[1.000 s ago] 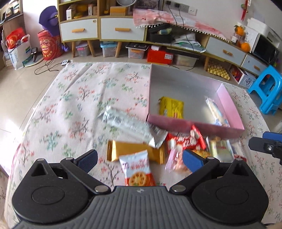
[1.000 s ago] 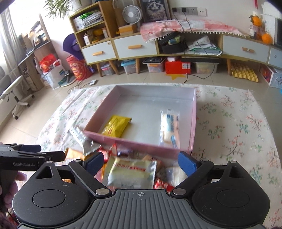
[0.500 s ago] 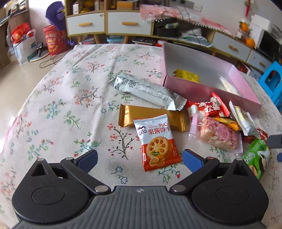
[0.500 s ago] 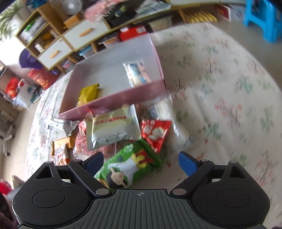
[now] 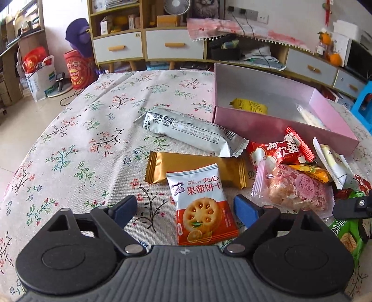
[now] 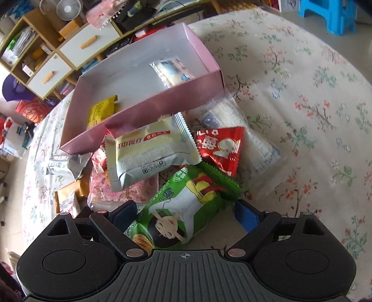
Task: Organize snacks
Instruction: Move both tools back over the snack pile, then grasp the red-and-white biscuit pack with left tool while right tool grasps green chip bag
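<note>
Jam biscuit packet [image 5: 201, 206], white top, orange-red bottom

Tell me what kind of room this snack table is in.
Most likely a home living room: a round table under a floral tablecloth, a low wooden sideboard with white drawers, and a small desk fan on it.

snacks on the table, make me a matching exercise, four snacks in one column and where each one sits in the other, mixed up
Snacks:
1. yellow packet
2. jam biscuit packet
3. green packet
4. gold wrapper

Places:
A. between the open right gripper's fingers
B. inside the pink box
C. between the open left gripper's fingers
D. on the tablecloth, partly under the jam biscuit packet

Pairs: 1-B, 2-C, 3-A, 4-D
</note>
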`<state>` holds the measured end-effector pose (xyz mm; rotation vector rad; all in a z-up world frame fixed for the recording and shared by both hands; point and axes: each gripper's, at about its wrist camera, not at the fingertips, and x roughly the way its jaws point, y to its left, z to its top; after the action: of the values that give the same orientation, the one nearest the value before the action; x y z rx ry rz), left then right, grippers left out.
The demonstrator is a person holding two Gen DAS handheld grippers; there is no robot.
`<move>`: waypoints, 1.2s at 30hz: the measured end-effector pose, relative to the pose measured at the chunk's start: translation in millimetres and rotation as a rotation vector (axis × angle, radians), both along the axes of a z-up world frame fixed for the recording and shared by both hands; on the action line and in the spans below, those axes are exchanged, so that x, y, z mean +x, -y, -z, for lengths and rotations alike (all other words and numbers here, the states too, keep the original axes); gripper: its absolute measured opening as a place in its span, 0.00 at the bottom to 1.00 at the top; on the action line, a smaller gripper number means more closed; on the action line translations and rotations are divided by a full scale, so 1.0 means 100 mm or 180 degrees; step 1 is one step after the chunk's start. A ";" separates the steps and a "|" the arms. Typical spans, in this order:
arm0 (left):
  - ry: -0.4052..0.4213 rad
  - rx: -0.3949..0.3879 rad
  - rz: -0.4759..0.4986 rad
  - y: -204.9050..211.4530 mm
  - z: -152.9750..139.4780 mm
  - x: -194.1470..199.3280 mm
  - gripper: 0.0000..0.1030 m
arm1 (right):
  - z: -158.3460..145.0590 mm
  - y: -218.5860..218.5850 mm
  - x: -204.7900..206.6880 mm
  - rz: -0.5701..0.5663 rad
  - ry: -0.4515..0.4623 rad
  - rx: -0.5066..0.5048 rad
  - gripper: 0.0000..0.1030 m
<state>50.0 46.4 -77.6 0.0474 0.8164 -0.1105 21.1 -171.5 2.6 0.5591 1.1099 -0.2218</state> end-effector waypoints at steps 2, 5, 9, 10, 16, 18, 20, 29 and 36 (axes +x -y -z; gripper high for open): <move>0.0009 -0.0003 0.0043 0.00 -0.01 0.00 0.74 | -0.01 0.01 -0.02 -0.0025 0.0000 0.0008 0.87; 0.0003 -0.0002 0.0163 -0.01 -0.04 -0.02 0.57 | -0.01 0.04 -0.01 -0.0108 -0.0016 0.0047 0.85; -0.0061 -0.0023 0.0346 0.00 -0.08 -0.04 0.42 | -0.02 0.13 -0.05 -0.0304 -0.0045 0.0176 0.78; -0.0080 -0.0035 0.0377 -0.01 -0.08 -0.04 0.41 | -0.03 0.14 -0.05 -0.0375 -0.0068 0.0194 0.78; -0.0249 -0.0160 0.0581 -0.06 -0.11 -0.10 0.39 | -0.03 0.26 -0.12 -0.0762 -0.0145 0.0175 0.78; -0.0284 -0.0193 0.0654 -0.05 -0.11 -0.12 0.39 | -0.03 0.29 -0.14 -0.0830 -0.0161 0.0175 0.81; -0.0305 -0.0178 0.0713 -0.03 -0.11 -0.15 0.40 | -0.03 0.34 -0.17 -0.0779 -0.0206 0.0198 0.83; -0.0317 -0.0107 0.0741 0.08 -0.09 -0.16 0.53 | -0.02 0.43 -0.22 -0.0442 -0.0284 0.0481 0.85; -0.0353 -0.0037 0.0699 0.11 -0.12 -0.19 0.42 | 0.00 0.35 -0.23 -0.0360 -0.0280 0.0516 0.73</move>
<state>30.8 35.5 -65.6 0.1208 0.9198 -0.3274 -2.0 -206.6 2.7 0.6329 1.2482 -0.0587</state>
